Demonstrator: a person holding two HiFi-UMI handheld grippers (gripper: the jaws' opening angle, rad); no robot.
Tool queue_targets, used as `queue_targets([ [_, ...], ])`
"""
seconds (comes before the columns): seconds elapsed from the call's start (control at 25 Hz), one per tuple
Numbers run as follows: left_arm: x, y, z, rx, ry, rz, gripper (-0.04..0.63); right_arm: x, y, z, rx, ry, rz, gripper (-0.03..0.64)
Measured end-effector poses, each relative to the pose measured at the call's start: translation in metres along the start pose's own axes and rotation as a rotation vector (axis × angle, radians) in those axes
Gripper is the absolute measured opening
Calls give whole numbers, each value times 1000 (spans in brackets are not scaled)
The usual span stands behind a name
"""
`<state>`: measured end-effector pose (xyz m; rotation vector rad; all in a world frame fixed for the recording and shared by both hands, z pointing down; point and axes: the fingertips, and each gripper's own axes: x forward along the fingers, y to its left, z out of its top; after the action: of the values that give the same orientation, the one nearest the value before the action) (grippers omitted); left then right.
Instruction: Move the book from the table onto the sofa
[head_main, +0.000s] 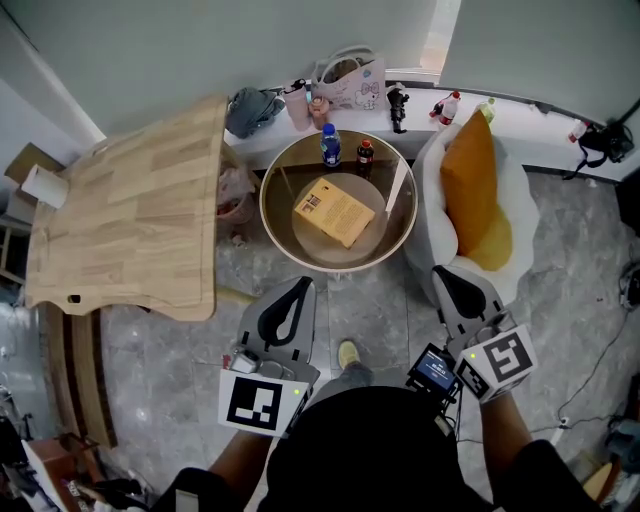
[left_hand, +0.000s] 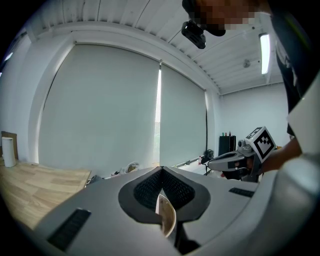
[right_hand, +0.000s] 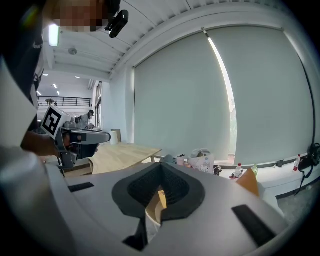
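Yellow-brown and flat, the book (head_main: 334, 211) lies face up in the middle of the round table (head_main: 275, 225), set at an angle, with two bottles (head_main: 330, 146) at the table's far edge. It looks like a thin paperback, so light, a little floppy and probably slick on the cover. The spine edge seems the stiffest place to pinch, once a jaw slips under it. The left gripper (head_main: 296, 292) and right gripper (head_main: 447, 278) hover on the table's near side, each with jaws pressed together and nothing between them. The tabletop looks smooth and brownish inside a pale rim. The white sofa (head_main: 430, 225) sits just right of the table and carries an orange cushion (head_main: 472, 180). A wooden desk (head_main: 140, 210) stands left of the table, and grey marbled floor (head_main: 370, 300) runs beneath.
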<state>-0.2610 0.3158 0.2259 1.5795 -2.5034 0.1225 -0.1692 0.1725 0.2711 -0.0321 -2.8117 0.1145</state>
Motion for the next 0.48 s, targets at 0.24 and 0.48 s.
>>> queue_targets([
  [0.24, 9, 1, 6, -1, -11, -15, 3, 4, -7, 12, -13, -54, -27, 9],
  [0.48, 18, -4, 7, 15, -11, -37, 3, -1, -12, 0, 2, -24, -17, 9],
])
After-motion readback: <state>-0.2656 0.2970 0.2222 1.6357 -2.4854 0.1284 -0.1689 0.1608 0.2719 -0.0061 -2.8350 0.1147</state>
